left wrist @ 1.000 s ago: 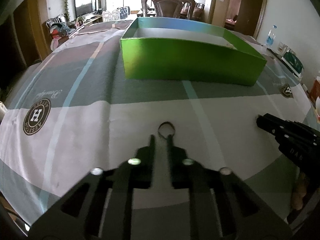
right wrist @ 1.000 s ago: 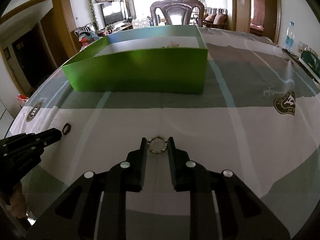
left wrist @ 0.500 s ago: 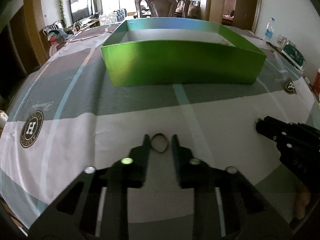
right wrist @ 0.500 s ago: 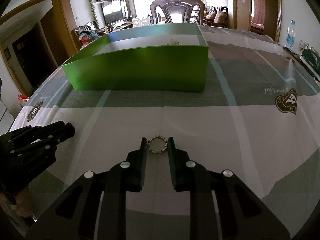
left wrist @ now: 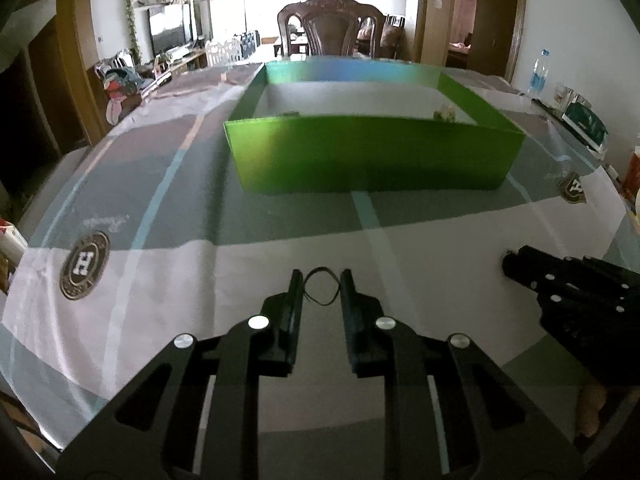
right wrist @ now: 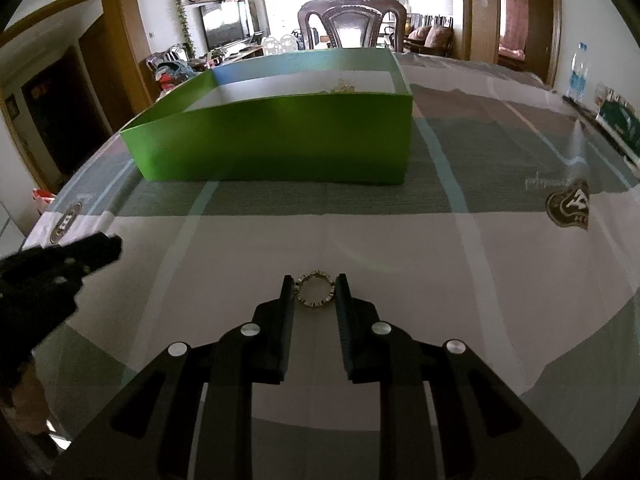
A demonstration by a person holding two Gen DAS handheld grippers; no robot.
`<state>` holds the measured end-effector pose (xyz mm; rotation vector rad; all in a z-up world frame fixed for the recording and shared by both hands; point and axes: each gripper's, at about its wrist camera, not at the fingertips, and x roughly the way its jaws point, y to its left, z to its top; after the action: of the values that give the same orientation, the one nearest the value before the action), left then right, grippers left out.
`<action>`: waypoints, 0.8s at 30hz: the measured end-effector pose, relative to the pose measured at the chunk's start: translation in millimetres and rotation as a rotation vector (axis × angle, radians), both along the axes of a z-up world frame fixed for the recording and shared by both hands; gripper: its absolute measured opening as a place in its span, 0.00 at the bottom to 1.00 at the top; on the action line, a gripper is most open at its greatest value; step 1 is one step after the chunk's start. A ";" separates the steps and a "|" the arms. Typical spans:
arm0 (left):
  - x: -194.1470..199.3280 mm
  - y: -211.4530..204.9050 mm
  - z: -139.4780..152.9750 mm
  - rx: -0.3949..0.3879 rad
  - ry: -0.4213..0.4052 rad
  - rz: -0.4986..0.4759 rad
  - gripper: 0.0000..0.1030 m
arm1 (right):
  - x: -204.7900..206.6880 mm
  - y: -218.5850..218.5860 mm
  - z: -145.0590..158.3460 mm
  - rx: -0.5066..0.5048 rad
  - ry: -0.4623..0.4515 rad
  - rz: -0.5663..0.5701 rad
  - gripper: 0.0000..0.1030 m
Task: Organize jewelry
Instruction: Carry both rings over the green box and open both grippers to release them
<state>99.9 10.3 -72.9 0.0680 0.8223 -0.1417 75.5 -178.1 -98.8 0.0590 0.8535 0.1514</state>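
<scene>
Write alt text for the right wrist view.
The right gripper is shut on a gold beaded ring, above a grey and white tablecloth. Beyond stands an open green box holding a small piece of jewelry; the left gripper enters at left.

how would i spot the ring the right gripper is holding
Find the green box on the table; nearer the camera, the right gripper pinches a ring. It is a pale, notched band, unlike the thin dark ring in the left gripper.

Matte black left claw (left wrist: 320,286) and right claw (right wrist: 315,290), angular, studded with silver screws
</scene>
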 end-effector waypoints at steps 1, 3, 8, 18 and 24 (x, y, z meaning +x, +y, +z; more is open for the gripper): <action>-1.8 0.8 5.4 0.003 -0.012 -0.001 0.18 | -0.5 -0.3 2.4 0.010 0.005 0.007 0.20; -3.8 2.2 16.9 0.004 -0.036 -0.002 0.18 | -2.8 -1.5 12.9 0.020 -0.009 0.014 0.20; -4.9 6.1 50.0 0.016 -0.110 0.001 0.18 | -3.8 -9.1 64.0 0.013 -0.113 0.023 0.20; 66.0 -13.4 117.4 0.020 -0.173 -0.007 0.18 | 67.2 -9.5 129.1 0.013 -0.193 0.016 0.20; 131.8 -19.9 98.1 0.019 -0.113 0.035 0.18 | 127.6 0.0 91.4 0.007 -0.068 -0.010 0.20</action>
<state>231.7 -9.6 25.2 0.0782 0.7119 -0.0960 203.1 -178.2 -7.4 0.0646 0.7849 0.1459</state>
